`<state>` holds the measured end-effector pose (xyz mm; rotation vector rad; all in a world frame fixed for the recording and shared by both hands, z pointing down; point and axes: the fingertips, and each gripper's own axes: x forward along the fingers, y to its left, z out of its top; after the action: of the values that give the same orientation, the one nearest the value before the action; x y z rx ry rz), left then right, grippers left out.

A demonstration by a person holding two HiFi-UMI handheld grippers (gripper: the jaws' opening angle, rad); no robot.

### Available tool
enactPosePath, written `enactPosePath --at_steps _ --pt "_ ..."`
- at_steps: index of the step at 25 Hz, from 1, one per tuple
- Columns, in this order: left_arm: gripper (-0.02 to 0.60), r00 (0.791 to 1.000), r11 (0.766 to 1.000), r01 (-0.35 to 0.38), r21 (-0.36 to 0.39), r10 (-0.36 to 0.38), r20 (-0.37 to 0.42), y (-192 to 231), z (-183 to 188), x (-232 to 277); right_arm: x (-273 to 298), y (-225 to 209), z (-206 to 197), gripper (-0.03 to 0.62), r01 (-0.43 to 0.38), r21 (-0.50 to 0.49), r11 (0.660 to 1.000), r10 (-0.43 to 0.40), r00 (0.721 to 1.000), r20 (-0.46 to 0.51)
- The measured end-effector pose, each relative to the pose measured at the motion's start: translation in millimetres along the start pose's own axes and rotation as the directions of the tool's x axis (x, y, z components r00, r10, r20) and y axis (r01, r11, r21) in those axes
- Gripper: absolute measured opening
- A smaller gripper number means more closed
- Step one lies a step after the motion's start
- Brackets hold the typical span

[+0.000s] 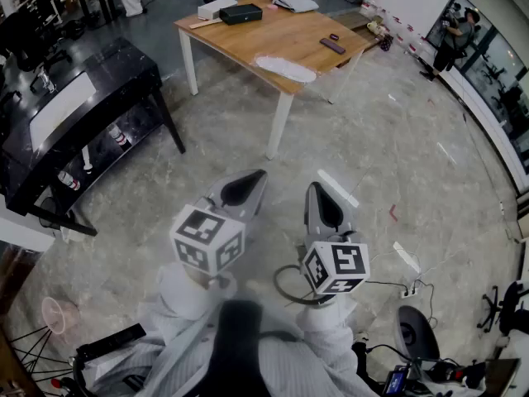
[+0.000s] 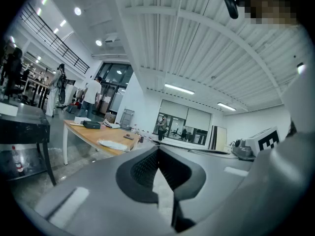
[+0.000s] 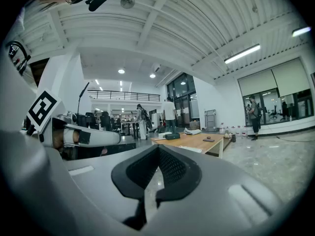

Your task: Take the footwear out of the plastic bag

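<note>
Plastic bag [image 1: 285,67] lies far from left tongs [image 1: 254,179] and right tongs [image 1: 318,193], both closed empty.

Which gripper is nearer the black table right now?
Left. The left gripper hangs over the floor to the right of the black table; the right gripper sits further right, beyond the left one.

Table [image 1: 281,35] has a warm tan wood top on white legs. On it sit a black box [image 1: 240,13] and a whitish, maybe see-through bag [image 1: 285,68]. The floor [image 1: 397,164] is mottled grey. The left gripper [image 1: 258,176] and right gripper [image 1: 316,190] are pale grey, and their cubes [image 1: 208,240] carry black-and-white squares.
</note>
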<state>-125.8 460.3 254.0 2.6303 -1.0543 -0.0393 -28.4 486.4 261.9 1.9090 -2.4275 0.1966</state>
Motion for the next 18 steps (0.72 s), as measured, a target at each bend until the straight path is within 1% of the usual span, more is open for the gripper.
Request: enactPosePath --at_steps 12,18 --pt "0.0 1.0 1.0 -0.021 -0.005 0.021 -0.004 2.8 -1.7 20.0 10.2 -19.4 0.7 0.014 -0.005 0.013 1.0 0.005 1.0 0.011" --pt "0.0 0.998 0.999 -0.053 -0.012 0.052 -0.018 14.8 -4.7 37.3 27.6 -34.8 -3.6 0.014 -0.019 0.026 0.999 0.019 1.0 -0.005"
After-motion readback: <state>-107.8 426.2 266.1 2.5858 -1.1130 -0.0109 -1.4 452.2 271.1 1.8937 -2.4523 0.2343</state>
